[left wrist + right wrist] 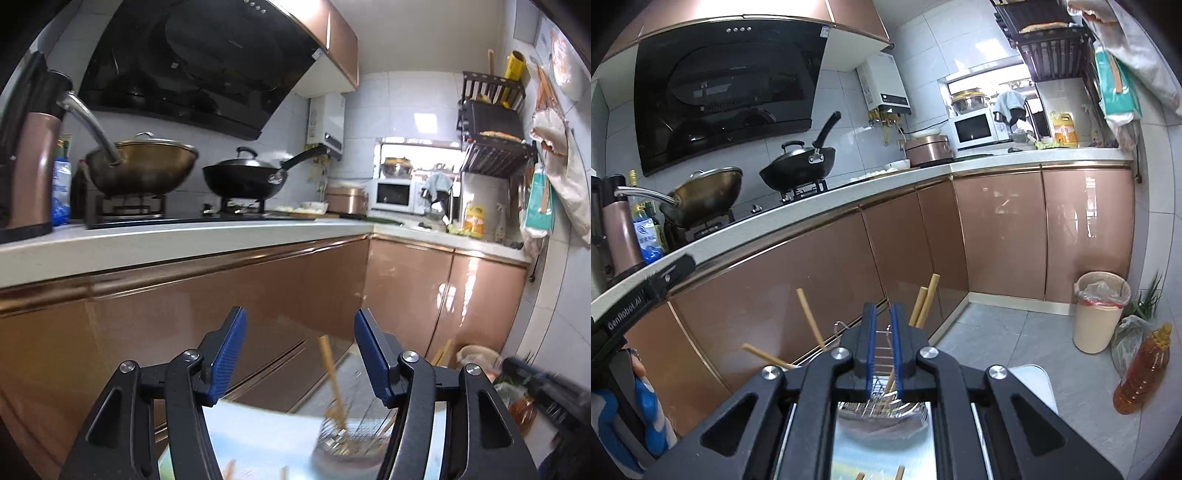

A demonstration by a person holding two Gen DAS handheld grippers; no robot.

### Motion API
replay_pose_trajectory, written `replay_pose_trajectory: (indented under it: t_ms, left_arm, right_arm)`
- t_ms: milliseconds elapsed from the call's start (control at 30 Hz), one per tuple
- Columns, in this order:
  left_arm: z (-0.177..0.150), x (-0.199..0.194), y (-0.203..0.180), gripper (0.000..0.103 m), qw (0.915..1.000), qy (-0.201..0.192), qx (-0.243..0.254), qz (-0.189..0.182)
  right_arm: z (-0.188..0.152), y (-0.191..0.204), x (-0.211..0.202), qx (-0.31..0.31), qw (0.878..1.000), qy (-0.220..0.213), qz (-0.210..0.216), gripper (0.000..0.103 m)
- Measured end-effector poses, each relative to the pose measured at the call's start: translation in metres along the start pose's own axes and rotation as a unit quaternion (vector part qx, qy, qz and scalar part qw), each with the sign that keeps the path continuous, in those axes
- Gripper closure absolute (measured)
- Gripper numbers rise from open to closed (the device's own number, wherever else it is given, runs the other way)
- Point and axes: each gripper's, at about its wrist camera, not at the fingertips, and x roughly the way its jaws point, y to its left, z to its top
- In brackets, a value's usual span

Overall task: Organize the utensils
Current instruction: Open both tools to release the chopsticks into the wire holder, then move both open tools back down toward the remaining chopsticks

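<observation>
On the small tabletop below both cameras stands a round wire-mesh metal utensil holder, and several pale wooden chopsticks lean out of it in different directions. A few more chopstick ends show at the lower edge of the right wrist view, so probably some are not yet sorted.

What could go wrong: the holder looks light and the sticks inside lean far to the sides, so a gripper that comes in too low or too fast could hit a leaning stick and tip the holder, or push sticks out. A thin round chopstick can also slip or turn between the pads if it is pinched near its end. In the left wrist view the holder is blurred, so its exact place is less sure from there.

The left gripper has its blue pads well apart, about half open, and nothing is between them; one chopstick is visible beyond the gap, not touched. The right gripper is almost fully closed, with only a narrow slit between its pads, and it seems to hold nothing; the holder shows through the slit behind it.
</observation>
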Motion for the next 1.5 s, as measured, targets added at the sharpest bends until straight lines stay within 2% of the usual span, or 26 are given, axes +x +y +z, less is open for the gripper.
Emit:
replay_pose_trajectory:
  t_ms: [167,233,300,600,767,933,1200,1333,1500]
  left_arm:
    - [0.004,-0.028,0.031,0.043,0.9992,0.035,0.006,0.018]
    - [0.003,-0.036,0.041,0.043,0.9985,0.051,0.008,0.020]
    - [0.000,-0.045,0.052,0.043,0.9972,0.071,0.010,0.020]
    - [-0.025,-0.068,0.082,0.043,0.9893,0.141,0.032,0.023]
    - [-0.047,-0.071,0.099,0.043,0.9838,0.176,0.025,0.023]
    - [-0.073,-0.061,0.112,0.043,0.9742,0.225,0.005,0.014]
    - [-0.113,-0.035,0.117,0.043,0.9596,0.281,0.010,0.016]
    - [-0.135,-0.014,0.118,0.043,0.9490,0.315,0.012,0.015]
    - [-0.159,0.015,0.117,0.043,0.9334,0.358,0.020,0.012]
  right_arm:
    - [0.005,0.021,-0.034,-0.005,1.000,0.012,0.003,0.095]
    - [0.004,0.030,-0.044,-0.007,1.000,0.021,0.002,0.091]
    - [0.002,0.037,-0.053,-0.008,1.000,0.030,0.000,0.081]
    - [-0.021,0.062,-0.069,-0.016,0.995,0.096,-0.015,0.081]
    - [-0.042,0.071,-0.067,-0.025,0.990,0.140,-0.020,0.081]
    - [-0.064,0.069,-0.054,-0.023,0.982,0.185,-0.027,0.081]
    - [-0.101,0.058,-0.025,-0.018,0.969,0.245,-0.027,0.081]
    - [-0.120,0.052,-0.008,-0.016,0.961,0.274,-0.027,0.081]
    - [-0.145,0.048,0.021,-0.012,0.945,0.326,-0.021,0.081]
